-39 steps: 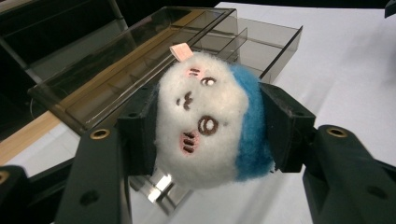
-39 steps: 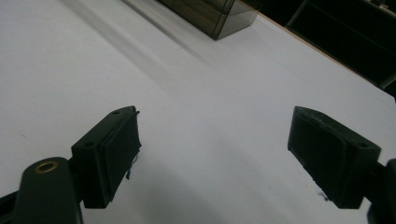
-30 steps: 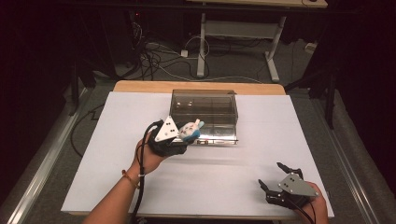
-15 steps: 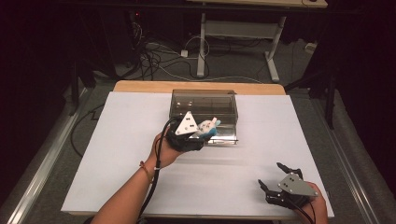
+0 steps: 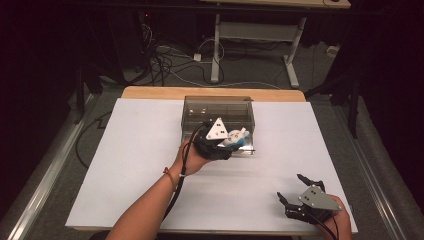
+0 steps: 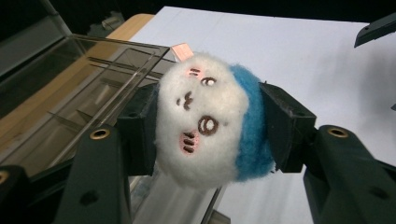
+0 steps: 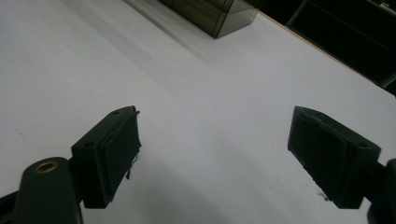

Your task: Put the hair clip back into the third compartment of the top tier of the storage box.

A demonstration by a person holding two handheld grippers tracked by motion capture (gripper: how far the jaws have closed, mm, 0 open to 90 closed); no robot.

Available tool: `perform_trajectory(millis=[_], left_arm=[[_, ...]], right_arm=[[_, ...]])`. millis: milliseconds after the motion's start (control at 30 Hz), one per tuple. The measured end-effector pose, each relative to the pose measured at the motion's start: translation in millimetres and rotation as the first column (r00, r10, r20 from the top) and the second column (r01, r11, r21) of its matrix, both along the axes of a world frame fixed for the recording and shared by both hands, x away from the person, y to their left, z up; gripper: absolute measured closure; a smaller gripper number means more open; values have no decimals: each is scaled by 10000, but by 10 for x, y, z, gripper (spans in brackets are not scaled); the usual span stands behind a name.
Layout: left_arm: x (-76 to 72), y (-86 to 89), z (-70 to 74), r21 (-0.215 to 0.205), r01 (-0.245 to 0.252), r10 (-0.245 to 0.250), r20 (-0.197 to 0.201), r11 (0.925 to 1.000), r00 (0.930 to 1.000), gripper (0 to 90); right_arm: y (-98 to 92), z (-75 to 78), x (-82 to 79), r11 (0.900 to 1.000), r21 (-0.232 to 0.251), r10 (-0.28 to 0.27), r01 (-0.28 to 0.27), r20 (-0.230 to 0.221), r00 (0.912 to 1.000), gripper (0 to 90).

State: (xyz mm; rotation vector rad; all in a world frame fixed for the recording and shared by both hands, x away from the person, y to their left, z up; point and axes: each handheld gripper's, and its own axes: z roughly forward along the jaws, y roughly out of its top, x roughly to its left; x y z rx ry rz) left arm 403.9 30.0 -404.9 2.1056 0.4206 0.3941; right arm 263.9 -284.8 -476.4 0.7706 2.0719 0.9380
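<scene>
White-covered table (image 5: 135,165) with wooden far edge, dark room with cables on floor beyond, no legible writing, left gripper (image 6: 210,135) pinching white-and-blue plush toy (image 6: 210,121) above clear plastic box (image 5: 220,107), right gripper (image 7: 215,154) spread, near table's front-right corner.

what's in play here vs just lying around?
In play:
- left tongs, shut on the plush toy
- clear box, toy held over its near edge

Lying about:
- right tongs, open, idle over the white sheet
- cables on the floor
- desk frame behind
</scene>
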Motion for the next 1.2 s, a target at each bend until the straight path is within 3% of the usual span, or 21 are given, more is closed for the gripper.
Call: perform_trajectory(millis=[267, 767, 900, 1200], left_arm=[[71, -97, -34, 112, 11, -7, -304, 9999, 9995, 421], [119, -200, -50, 264, -48, 62, -512, 9996, 9987, 416], [141, -242, -73, 482, -116, 144, -584, 9988, 9982, 410], [168, -254, -89, 365, -305, 331, -737, 9989, 9967, 361]], right_arm=[[-11, 3, 0, 10000, 44, -22, 22, 2, 10000, 172], [-15, 9, -4, 10000, 57, -26, 26, 4, 10000, 172], [-18, 8, -3, 10000, 46, -23, 23, 14, 10000, 172], [-21, 8, -5, 10000, 46, -25, 25, -9, 10000, 172]])
